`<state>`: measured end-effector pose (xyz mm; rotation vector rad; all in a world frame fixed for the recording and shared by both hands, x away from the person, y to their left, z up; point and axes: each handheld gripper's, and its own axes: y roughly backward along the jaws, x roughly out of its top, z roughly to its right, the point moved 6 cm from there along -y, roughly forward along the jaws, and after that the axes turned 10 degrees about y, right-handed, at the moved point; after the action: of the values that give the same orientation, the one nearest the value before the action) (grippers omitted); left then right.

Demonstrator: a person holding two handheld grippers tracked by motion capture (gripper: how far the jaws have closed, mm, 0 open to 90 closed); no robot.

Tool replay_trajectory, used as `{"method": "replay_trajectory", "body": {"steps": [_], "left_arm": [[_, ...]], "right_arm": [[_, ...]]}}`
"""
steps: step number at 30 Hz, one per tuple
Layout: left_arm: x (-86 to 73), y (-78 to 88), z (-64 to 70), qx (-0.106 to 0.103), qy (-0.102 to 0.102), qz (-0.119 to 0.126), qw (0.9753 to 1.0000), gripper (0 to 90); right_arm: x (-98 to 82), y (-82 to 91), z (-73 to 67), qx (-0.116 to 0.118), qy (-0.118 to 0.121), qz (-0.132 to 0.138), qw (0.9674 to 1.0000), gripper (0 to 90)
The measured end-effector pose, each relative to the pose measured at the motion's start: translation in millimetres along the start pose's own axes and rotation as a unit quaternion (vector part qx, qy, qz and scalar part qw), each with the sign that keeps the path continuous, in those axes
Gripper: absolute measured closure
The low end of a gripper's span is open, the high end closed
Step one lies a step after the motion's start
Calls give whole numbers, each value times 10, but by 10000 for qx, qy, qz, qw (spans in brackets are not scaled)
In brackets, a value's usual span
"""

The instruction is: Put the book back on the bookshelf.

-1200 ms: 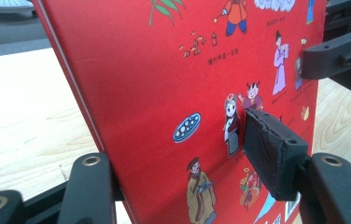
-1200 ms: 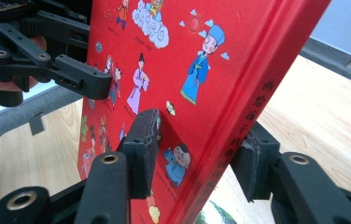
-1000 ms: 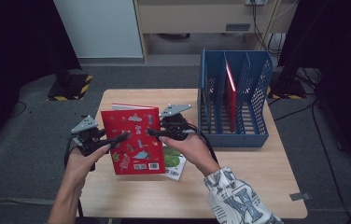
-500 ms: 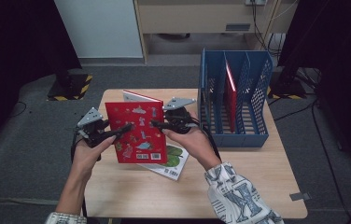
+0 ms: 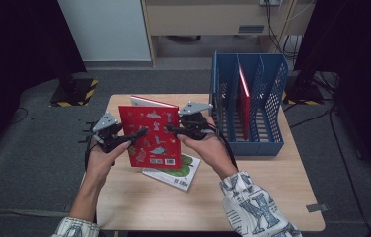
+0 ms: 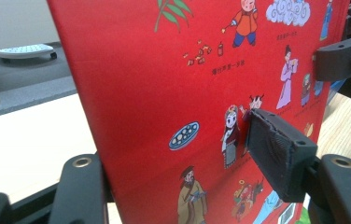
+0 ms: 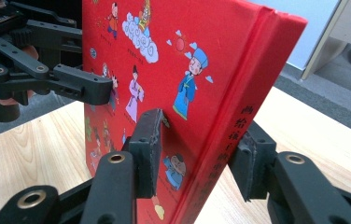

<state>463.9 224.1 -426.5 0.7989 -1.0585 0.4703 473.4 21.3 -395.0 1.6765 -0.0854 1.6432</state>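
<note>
Item: red hardcover picture book [image 5: 150, 136], upright, lifted off the wooden tabletop [image 5: 272, 197]. Right claw [image 5: 171, 130] clenched across its spine edge; left claw [image 5: 141, 132] at the opposite edge, jaws just opening, near pad off the cover, so released. Filing not yet done. Beyond the right claw: blue mesh file rack [image 5: 250, 106], holding one red book [image 5: 243, 101]. Beneath both claws: green-covered book [image 5: 176, 170], flat; path appeared unobstructed.
</note>
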Motion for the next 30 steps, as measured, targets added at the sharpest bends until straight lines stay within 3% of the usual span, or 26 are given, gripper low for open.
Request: {"method": "replay_trajectory", "body": {"steps": [20, 30], "left_arm": [[-169, 95, 128, 13, -49, 15, 10000, 354], [-230, 141, 123, 58, 17, 58, 10000, 334]], "right_arm": [[-71, 116, -119, 217, 266, -25, 9994, 594], [-90, 87, -174, 377, 355, -95, 9986, 582]]}}
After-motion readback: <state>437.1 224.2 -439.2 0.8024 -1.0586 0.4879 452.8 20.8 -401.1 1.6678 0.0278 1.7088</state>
